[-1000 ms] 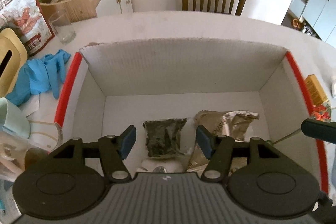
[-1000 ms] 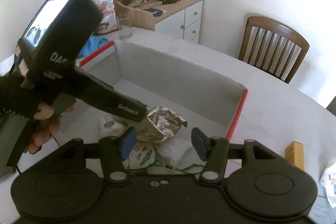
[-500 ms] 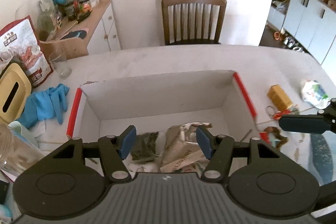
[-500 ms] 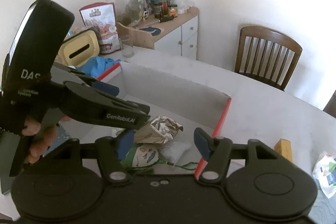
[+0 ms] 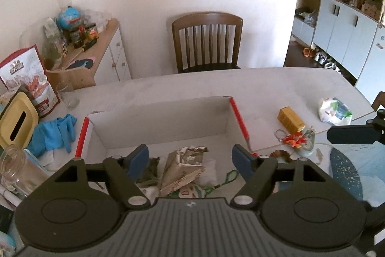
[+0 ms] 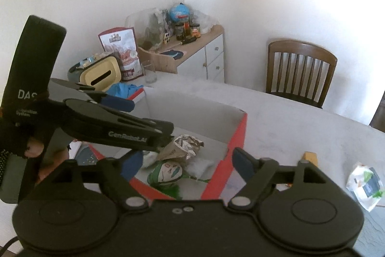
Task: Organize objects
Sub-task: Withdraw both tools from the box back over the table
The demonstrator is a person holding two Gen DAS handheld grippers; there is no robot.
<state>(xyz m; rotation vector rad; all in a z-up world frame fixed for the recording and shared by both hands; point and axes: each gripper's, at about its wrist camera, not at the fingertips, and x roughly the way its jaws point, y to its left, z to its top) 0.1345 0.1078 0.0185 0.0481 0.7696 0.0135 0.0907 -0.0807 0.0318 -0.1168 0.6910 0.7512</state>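
Meanwhile, both grippers are hovering empty above a white cardboard box (image 5: 163, 119) with red edges, the left gripper (image 5: 190, 158) and the right gripper (image 6: 186, 161) each holding its jaws spread wide with nothing between them. Lying inside the box are a crinkled foil pouch (image 5: 185, 165), a dark green packet (image 5: 150, 169) just left of it, and a white bag with green print (image 6: 166, 172) trailing a green cord at the near wall. To the right of the box, loose things are waiting on the table (image 5: 252, 86): a small yellow carton (image 5: 290, 118), a bunch of keys with a red-orange charm (image 5: 292, 139) and, farther right, a crumpled white wrapper (image 5: 334, 110). The carton is looking light and stiff, so a squeeze across its two long flat sides should be holding it squarely. The keys are likely sliding and dangling; the charm is the surer place to pinch. The wrapper is probably soft and near weightless, collapsing under the fingers, so a deep bite into its bunched middle seems wisest. Left of the box, blue gloves (image 5: 54, 134) are lying limp.
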